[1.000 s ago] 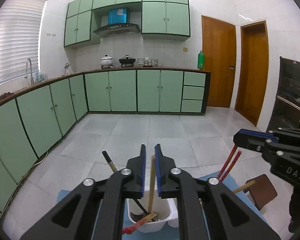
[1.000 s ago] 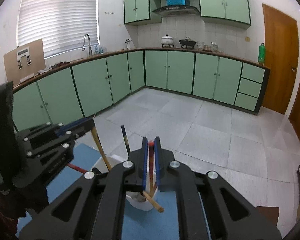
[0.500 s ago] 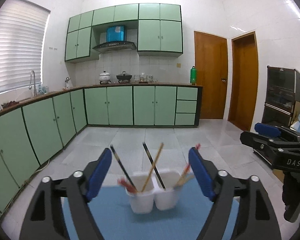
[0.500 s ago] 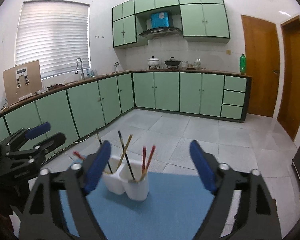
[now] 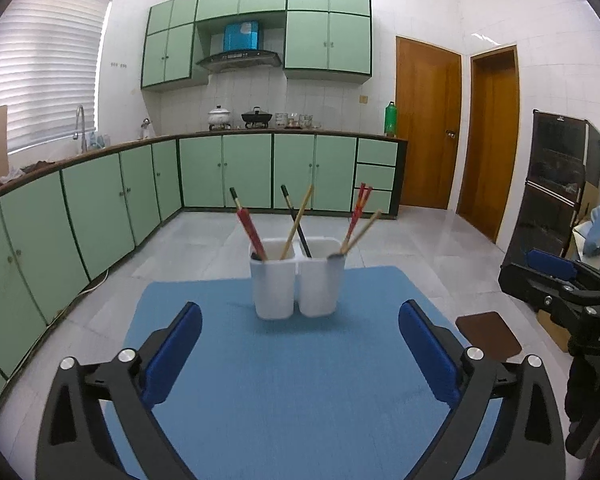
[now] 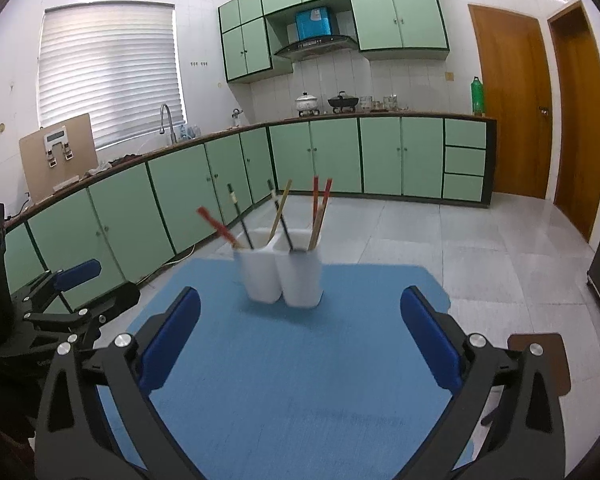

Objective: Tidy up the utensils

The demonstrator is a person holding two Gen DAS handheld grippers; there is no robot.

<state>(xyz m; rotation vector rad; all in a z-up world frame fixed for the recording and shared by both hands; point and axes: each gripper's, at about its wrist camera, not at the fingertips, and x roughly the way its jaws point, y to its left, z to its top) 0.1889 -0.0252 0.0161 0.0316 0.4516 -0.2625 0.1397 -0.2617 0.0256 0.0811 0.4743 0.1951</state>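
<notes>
A white two-compartment holder (image 5: pixel 296 280) stands upright on the blue mat (image 5: pixel 284 380); it also shows in the right wrist view (image 6: pixel 282 276). Several chopsticks stand in it: red, black and wooden ones in the left cup (image 5: pixel 252 230), black, red and wooden ones in the right cup (image 5: pixel 356 220). My left gripper (image 5: pixel 300 354) is open and empty, back from the holder. My right gripper (image 6: pixel 300 346) is open and empty, also back from it. Each gripper shows at the edge of the other's view: the right gripper (image 5: pixel 556 284), the left gripper (image 6: pixel 66 292).
The mat covers a small table with floor all around. A brown stool seat (image 5: pixel 488 336) sits to the right of the table. Green cabinets (image 5: pixel 100 208) run along the left and back walls. A dark cabinet (image 5: pixel 560 184) stands at right.
Both grippers were shut on chopsticks over the holder a second ago. They have opened, let the chopsticks drop into the cups, and pulled back toward me.
</notes>
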